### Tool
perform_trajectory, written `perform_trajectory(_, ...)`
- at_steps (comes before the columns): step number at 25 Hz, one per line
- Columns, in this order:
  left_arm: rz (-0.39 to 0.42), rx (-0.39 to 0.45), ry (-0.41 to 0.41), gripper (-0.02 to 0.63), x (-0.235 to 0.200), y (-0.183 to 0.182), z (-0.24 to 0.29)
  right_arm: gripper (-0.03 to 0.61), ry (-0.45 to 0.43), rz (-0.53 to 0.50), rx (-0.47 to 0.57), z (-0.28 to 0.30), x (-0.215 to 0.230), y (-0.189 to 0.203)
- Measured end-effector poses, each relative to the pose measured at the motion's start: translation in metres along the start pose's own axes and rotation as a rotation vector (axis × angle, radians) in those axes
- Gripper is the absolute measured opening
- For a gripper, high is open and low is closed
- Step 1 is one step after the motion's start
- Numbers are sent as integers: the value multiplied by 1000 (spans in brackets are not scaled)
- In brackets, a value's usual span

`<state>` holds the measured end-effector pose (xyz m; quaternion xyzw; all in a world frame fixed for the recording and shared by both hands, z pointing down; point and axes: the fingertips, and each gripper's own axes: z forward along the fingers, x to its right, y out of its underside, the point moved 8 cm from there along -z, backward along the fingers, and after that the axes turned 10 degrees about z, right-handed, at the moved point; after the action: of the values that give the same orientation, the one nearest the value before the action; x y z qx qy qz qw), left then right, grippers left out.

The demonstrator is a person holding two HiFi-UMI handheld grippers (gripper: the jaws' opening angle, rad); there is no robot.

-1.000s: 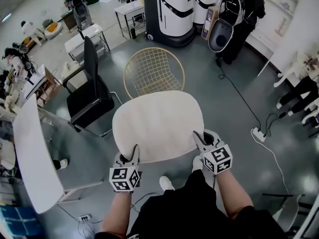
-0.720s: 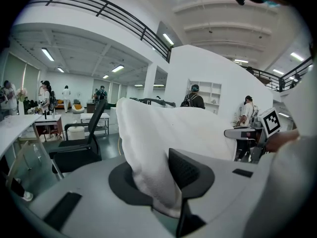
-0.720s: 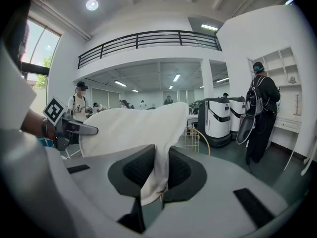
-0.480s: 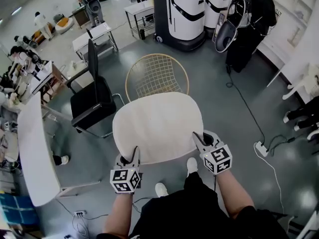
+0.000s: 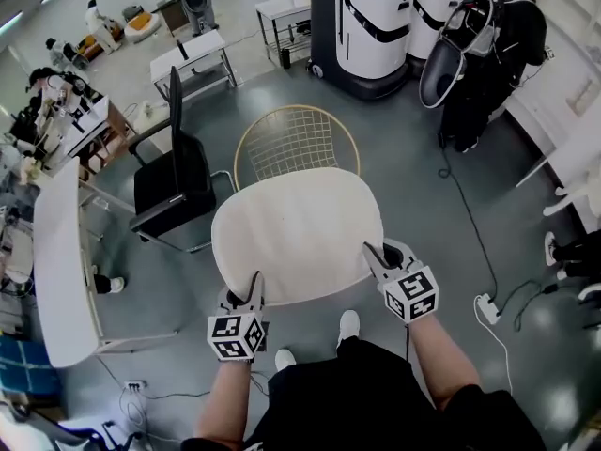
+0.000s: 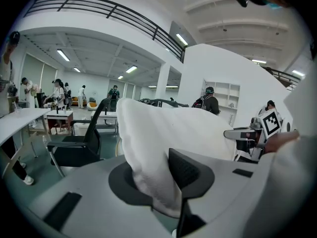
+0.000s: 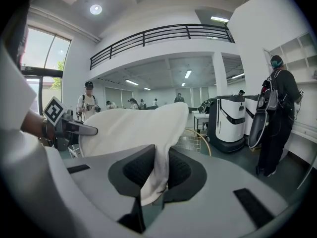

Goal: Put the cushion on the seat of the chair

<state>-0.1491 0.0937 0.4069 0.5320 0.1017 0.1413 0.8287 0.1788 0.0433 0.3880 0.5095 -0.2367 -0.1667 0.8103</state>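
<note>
A cream round cushion (image 5: 299,235) hangs flat in the air between both grippers. My left gripper (image 5: 250,294) is shut on its near left edge, and my right gripper (image 5: 377,260) is shut on its near right edge. In the left gripper view the cushion (image 6: 153,148) bulges out between the jaws; in the right gripper view the cushion (image 7: 148,133) folds between the pads. The gold wire chair (image 5: 296,144) stands on the floor just beyond the cushion, its seat partly hidden under the cushion's far edge.
A black office chair (image 5: 174,181) stands left of the wire chair. A white curved table (image 5: 61,271) runs along the left. A large white and black machine (image 5: 371,26) and a person with a backpack (image 5: 493,54) are beyond. A cable and power strip (image 5: 486,306) lie on the floor at right.
I have walked forward with the cushion held the same way. The wire chair, the office chair and the machine have come nearer, and the wire chair's seat now slips under the cushion's far edge.
</note>
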Motion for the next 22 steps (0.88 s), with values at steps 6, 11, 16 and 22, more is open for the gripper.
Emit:
perform_trajectory(6, -19, 6, -46, 114, 23, -10, 13, 63, -42, -15, 0, 2, 31, -12)
perform_trajectory(11, -24, 13, -72, 114, 35, -19, 21, 63, -73, -27, 4, 4, 52, -21)
perform_trajectory(16, -23, 11, -94, 117, 38, -21, 22, 63, -97, -27, 3, 9, 59, -22)
perform_trajectory(22, -17, 2, -103, 118, 47, -25, 27, 61, -100, -3, 9, 8, 72, -20)
